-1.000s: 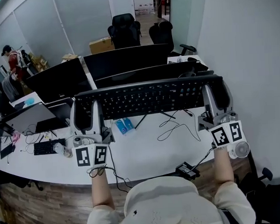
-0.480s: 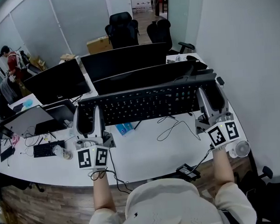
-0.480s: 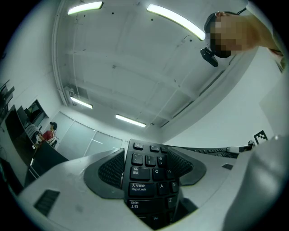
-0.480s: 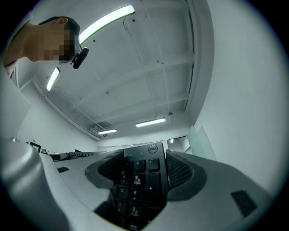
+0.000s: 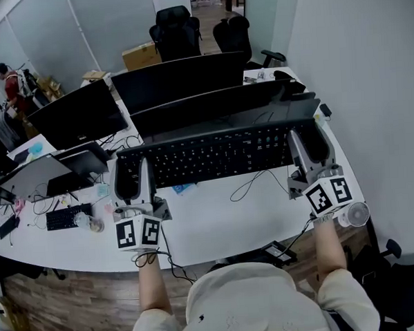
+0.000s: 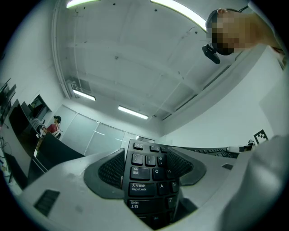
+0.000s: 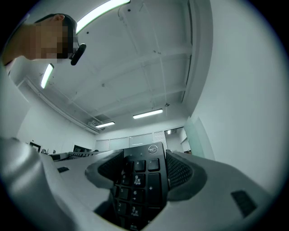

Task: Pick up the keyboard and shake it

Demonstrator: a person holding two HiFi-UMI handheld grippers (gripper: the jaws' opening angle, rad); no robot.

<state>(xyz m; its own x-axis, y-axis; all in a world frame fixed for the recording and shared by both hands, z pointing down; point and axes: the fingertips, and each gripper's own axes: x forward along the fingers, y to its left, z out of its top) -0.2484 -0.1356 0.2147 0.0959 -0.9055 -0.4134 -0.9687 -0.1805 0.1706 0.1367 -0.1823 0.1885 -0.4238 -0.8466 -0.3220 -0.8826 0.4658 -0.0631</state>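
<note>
A long black keyboard (image 5: 213,154) is held up off the white desk (image 5: 217,219), keys facing me. My left gripper (image 5: 130,178) is shut on its left end; the left gripper view shows the Tab and Caps Lock keys (image 6: 142,180) pinched between the ribbed pads (image 6: 112,169). My right gripper (image 5: 308,148) is shut on the right end, and the number pad (image 7: 140,182) sits clamped between that gripper's pads (image 7: 178,171). Both gripper cameras point up at the ceiling. The keyboard's cable (image 5: 253,183) hangs down to the desk.
Two black monitors (image 5: 182,79) stand right behind the keyboard, a third (image 5: 73,116) at the left. A laptop (image 5: 52,173), a small keyboard (image 5: 61,217) and cables lie at the left. A small fan (image 5: 353,216) sits at the desk's right edge. A wall runs along the right.
The keyboard, held in both grippers, has shifted slightly lower and nearer the desk in the head view and sits more level. Both grips are unchanged.
</note>
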